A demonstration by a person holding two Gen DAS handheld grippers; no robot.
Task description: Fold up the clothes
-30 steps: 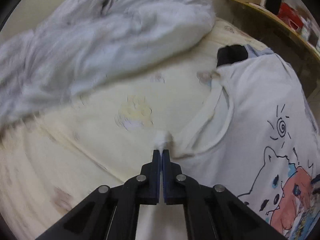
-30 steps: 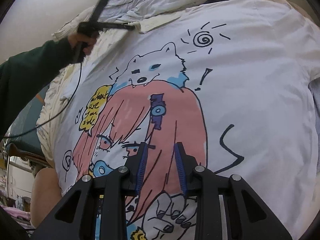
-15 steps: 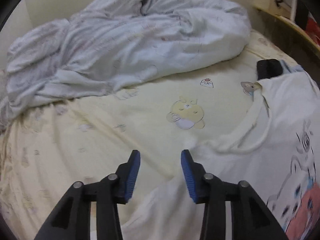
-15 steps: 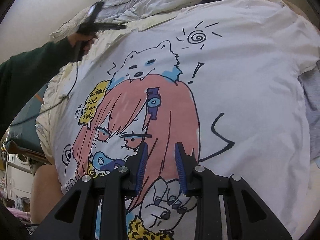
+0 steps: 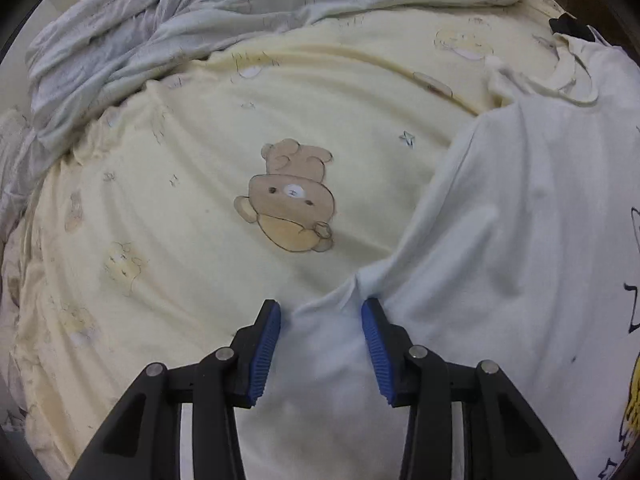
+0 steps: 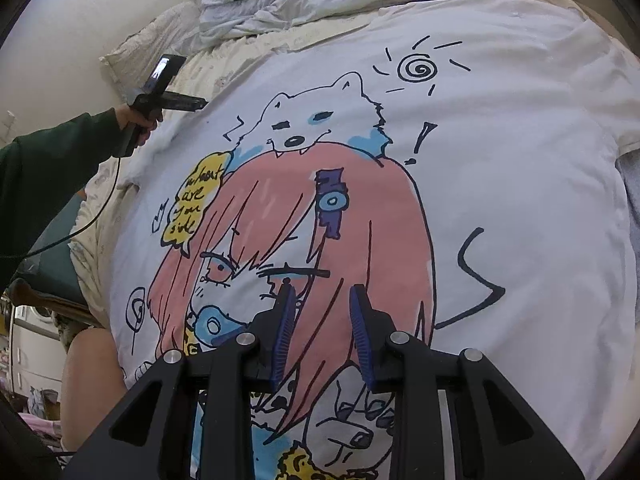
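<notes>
Both our grippers gape, holding nothing: the left gripper [image 5: 321,312] straddles the white T-shirt's [image 6: 500,152] sleeve, the right gripper [image 6: 322,300] hovers over its print on the yellow bedsheet [image 5: 180,220].

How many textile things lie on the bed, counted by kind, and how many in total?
Printed T-shirt: 1
Crumpled pale blanket: 1
Yellow bedsheet with bears: 1
Dark garment at the shirt's far edge: 1
Total: 4

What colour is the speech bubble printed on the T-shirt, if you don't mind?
Yellow, with black handwritten lettering; the speech bubble on the T-shirt shows best in the right wrist view.
</notes>
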